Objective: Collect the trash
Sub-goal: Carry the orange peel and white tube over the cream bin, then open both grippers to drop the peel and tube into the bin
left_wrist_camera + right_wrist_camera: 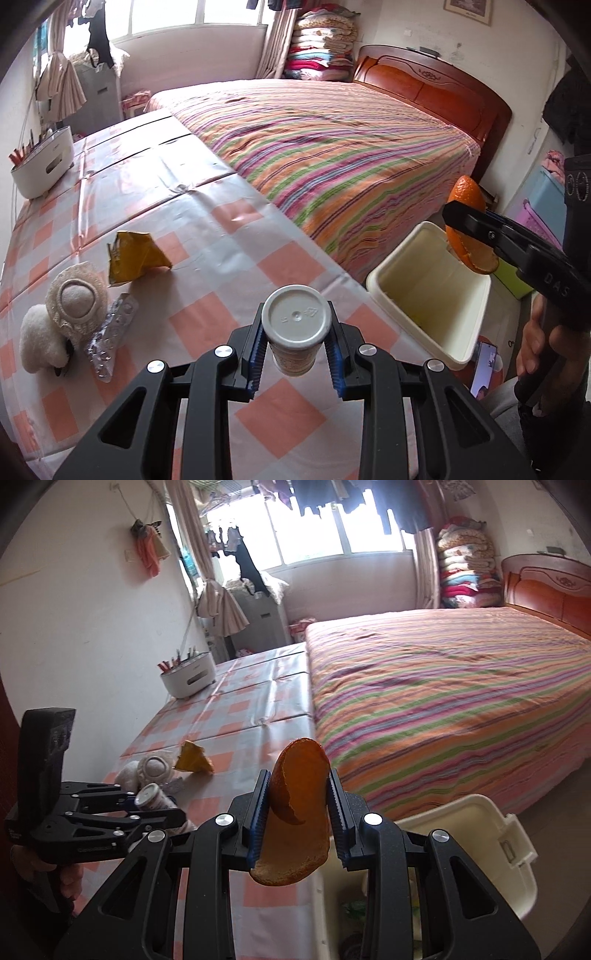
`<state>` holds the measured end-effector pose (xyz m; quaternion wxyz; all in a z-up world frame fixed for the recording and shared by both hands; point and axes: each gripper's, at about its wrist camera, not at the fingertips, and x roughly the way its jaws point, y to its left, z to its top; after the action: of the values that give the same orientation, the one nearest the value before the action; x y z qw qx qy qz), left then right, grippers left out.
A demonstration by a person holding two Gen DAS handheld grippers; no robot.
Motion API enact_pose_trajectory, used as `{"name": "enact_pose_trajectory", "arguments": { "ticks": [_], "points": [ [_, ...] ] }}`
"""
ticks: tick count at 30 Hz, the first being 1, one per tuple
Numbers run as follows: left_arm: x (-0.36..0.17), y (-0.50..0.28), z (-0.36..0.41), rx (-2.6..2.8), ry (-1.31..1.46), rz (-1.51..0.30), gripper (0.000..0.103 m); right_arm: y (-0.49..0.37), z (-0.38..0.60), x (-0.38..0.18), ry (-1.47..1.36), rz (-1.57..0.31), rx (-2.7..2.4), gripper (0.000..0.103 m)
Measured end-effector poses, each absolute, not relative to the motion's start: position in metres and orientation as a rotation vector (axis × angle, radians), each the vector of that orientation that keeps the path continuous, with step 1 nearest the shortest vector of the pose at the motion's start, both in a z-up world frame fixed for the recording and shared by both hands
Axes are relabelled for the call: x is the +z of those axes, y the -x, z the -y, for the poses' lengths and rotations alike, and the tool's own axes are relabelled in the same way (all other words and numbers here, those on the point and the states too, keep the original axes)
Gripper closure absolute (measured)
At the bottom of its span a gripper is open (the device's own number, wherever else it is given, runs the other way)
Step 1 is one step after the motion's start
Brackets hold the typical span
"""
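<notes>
At nine o'clock of the left wrist view, on the checked tablecloth, we see a white caddy holding what look like pens, then a woolly white item, an empty blister pack and a crumpled yellow wrapper, all lying loose. Toward six o'clock our left gripper is clamped on a small white-capped bottle, lifted clear of the cloth. At three o'clock the cream bin stands off the table edge, beside the striped bed; its walls look bare here, while the right wrist view shows some dim litter at its bottom that we cannot identify. Above the bin's far rim our right gripper pinches an orange peel between its blue pads.

We judge the step in hand to be dropping the peel. To do it well, we would centre it over the opening before parting the jaws, low enough that the curled rind cannot glance off the rim. The bottle should follow by the same path, carried past the near rim first.
</notes>
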<state>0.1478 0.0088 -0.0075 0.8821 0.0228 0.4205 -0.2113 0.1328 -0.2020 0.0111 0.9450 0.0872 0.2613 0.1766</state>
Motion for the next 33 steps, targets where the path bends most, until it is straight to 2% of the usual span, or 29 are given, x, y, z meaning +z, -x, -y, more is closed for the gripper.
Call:
{"name": "enact_pose_trajectory", "arguments": {
  "ticks": [11, 17, 19, 20, 26, 33],
  "points": [
    [-0.004, -0.135, 0.034, -0.530, -0.030, -0.858, 0.075, -0.128, 0.244, -0.017, -0.184, -0.591, 0.198, 0.074],
    [-0.003, -0.129, 0.053, -0.569, -0.026, -0.859, 0.075, -0.125, 0.260, -0.030, -0.260, -0.626, 0.153, 0.070],
    [-0.003, -0.128, 0.059, -0.581, -0.030, -0.863, 0.075, -0.126, 0.262, -0.031, -0.284, -0.632, 0.152, 0.059],
    [-0.004, -0.128, 0.061, -0.585, -0.032, -0.865, 0.075, -0.126, 0.263, -0.031, -0.290, -0.630, 0.146, 0.050],
    [-0.005, -0.130, 0.078, -0.611, -0.025, -0.874, 0.075, -0.117, 0.282, -0.015, -0.429, -0.546, 0.139, 0.041],
    [-0.003, -0.135, 0.110, -0.650, -0.001, -0.868, 0.075, -0.104, 0.304, 0.000, -0.547, -0.428, 0.111, 0.038]
  ]
}}
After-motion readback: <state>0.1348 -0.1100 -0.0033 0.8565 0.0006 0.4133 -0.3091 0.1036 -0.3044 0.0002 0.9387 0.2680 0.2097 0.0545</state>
